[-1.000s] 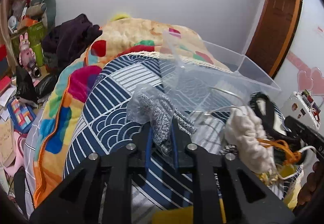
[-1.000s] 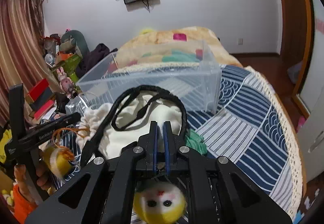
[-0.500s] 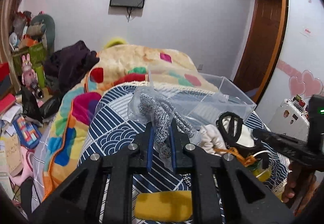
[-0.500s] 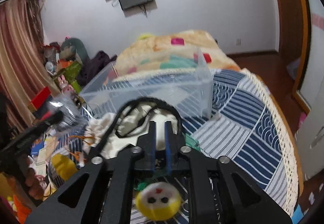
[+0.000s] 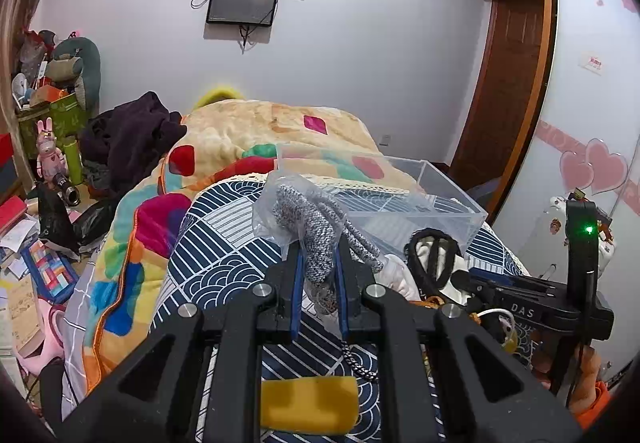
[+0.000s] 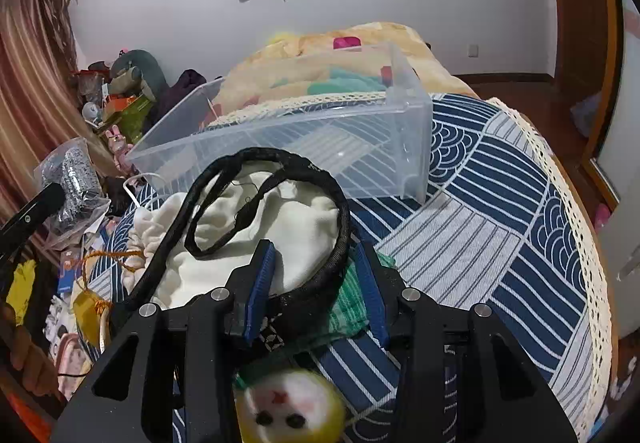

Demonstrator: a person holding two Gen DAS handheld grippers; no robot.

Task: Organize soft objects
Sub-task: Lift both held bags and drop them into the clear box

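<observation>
My left gripper (image 5: 318, 263) is shut on a clear plastic bag of grey knitted fabric (image 5: 310, 219) and holds it above the bed; the bag also shows in the right wrist view (image 6: 76, 183). My right gripper (image 6: 316, 271) is open over a white cloth bag (image 6: 272, 235) with a black braided strap (image 6: 332, 203); the strap passes between its fingers. A yellow plush face (image 6: 288, 411) hangs blurred below it. A clear plastic bin (image 6: 320, 139) stands empty behind the bag, also in the left wrist view (image 5: 400, 203).
The bed has a blue and white patterned cover (image 6: 500, 235) and a colourful blanket (image 5: 132, 251). A green cloth (image 6: 352, 307) lies under the strap. A yellow item (image 5: 308, 407) lies below the left gripper. Clutter covers the floor at left (image 5: 36, 251).
The left gripper has risen with the bag and pulled back from the bin. The right gripper has opened, and the strap it pinched now lies loose between its fingers.
</observation>
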